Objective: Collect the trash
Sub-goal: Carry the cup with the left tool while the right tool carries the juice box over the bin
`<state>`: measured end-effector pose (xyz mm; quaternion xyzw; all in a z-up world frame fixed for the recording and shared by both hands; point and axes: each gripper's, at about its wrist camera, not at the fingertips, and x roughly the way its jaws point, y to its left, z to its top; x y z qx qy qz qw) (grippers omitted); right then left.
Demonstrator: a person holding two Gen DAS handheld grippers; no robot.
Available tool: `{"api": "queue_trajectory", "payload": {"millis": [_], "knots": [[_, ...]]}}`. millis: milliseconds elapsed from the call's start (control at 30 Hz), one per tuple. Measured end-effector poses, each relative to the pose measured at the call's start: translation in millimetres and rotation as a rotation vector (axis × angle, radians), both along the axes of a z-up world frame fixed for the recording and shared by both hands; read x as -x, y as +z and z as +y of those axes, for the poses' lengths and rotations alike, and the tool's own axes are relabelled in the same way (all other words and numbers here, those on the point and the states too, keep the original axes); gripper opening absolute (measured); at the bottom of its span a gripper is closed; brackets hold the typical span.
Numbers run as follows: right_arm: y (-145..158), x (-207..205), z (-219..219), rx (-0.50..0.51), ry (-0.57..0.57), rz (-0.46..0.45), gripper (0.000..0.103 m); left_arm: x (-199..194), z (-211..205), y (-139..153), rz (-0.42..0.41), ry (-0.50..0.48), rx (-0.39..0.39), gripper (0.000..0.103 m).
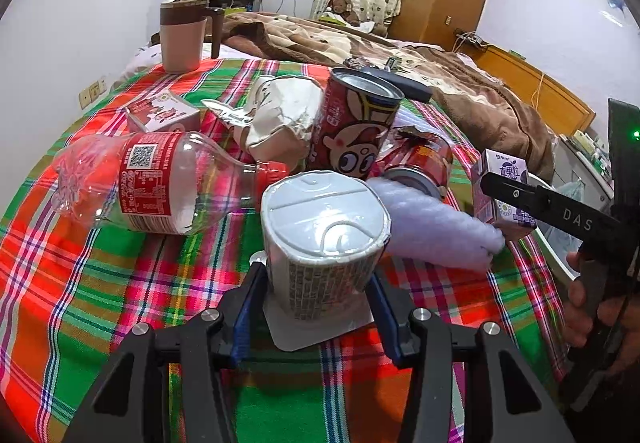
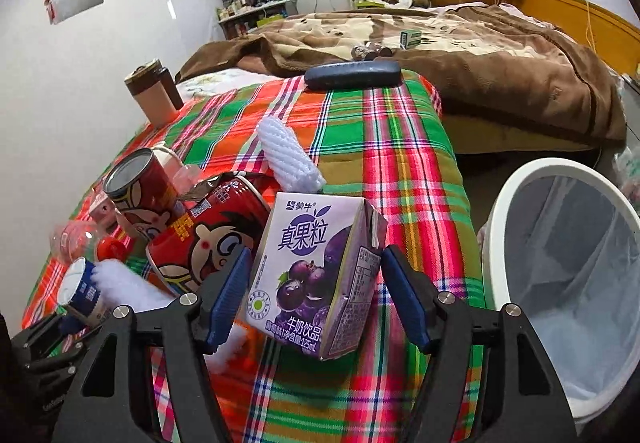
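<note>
Trash lies on a plaid cloth (image 1: 100, 303). My left gripper (image 1: 320, 291) is open, its jaws on either side of an upside-down white yogurt cup (image 1: 324, 235). Behind the cup are a clear plastic bottle (image 1: 160, 183), crumpled paper (image 1: 280, 119), an upright red can (image 1: 356, 123), a crushed red can (image 1: 420, 163) and white foam netting (image 1: 436, 231). My right gripper (image 2: 316, 283) is open around a purple milk carton (image 2: 316, 275), apart from its sides. The carton also shows in the left wrist view (image 1: 500, 195).
A white bin with a clear liner (image 2: 568, 267) stands right of the table. A brown-lidded mug (image 1: 184, 35) and a dark glasses case (image 2: 352, 75) sit at the far edge. A small red carton (image 1: 164, 115) lies at the left. A bed with a brown blanket (image 2: 460, 43) lies behind.
</note>
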<state>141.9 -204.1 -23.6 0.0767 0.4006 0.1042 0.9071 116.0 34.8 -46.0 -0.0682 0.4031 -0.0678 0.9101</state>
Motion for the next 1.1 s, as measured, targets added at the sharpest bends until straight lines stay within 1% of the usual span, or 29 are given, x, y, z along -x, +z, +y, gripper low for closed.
{"api": "queue_trajectory", "payload": {"millis": [167,300,500,600,800,900,1000,1100], "knots": [[1,7,-3,-0.044,-0.018,-0.014,0.068,5,-3,9,-0.025,-0.012,-0.006,0.050],[7,13,-4,-0.054,-0.018,-0.034,0.068,8,-5,19,-0.046,-0.016,-0.003,0.050],[15,22,-12,-0.090,-0.025,-0.052,0.068,17,-13,39,-0.079,-0.042,0.001,0.050],[22,27,-19,-0.095,-0.036,-0.072,0.068,16,-16,49,-0.089,-0.061,0.017,0.050],[35,37,-38,-0.110,-0.057,-0.096,0.068,17,-36,67,-0.130,-0.085,-0.014,0.050],[38,40,-46,-0.123,-0.073,-0.103,0.068,16,-37,71,-0.137,-0.072,-0.016,0.050],[38,41,-49,-0.126,-0.077,-0.110,0.068,18,-33,75,-0.151,-0.042,-0.052,0.050],[39,40,-48,-0.129,-0.075,-0.116,0.068,20,-25,81,-0.160,-0.016,-0.060,0.050]]}}
